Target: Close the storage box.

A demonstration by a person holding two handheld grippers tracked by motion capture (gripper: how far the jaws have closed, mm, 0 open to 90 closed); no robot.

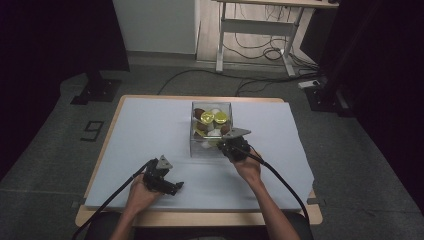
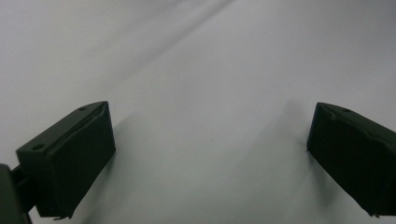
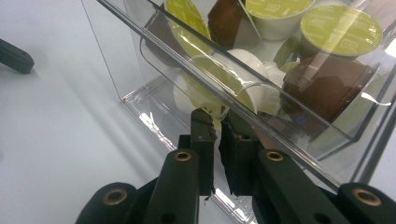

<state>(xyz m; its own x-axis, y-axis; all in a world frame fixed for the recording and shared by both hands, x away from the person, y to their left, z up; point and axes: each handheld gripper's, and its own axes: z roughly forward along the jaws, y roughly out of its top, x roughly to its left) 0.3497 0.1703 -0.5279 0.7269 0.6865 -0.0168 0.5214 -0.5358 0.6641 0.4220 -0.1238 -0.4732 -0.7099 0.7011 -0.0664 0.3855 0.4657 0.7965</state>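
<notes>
A clear plastic box (image 1: 211, 150) stands at the middle of the white-covered table (image 1: 150, 130). It holds several coffee capsules: brown ones (image 3: 327, 79) and white ones with yellow-green lids (image 3: 341, 28). My right gripper (image 3: 218, 128) is at the box's near lower wall (image 3: 154, 112), jaws together with only a thin slit between them. Its tips sit just under a white capsule (image 3: 247, 70) at the curved cut-out. I cannot tell whether that capsule's rim is pinched. My left gripper (image 2: 210, 158) rests low over the bare cover at the front left (image 1: 172, 187), jaws wide apart, nothing between them.
The table's wooden edge (image 1: 200, 218) runs along the front. Behind the table are a desk frame (image 1: 255, 30) with loose cables (image 1: 260, 50) on the floor and black stands (image 1: 95, 90) at left and right. Part of the left gripper (image 3: 14, 56) shows far left in the right gripper view.
</notes>
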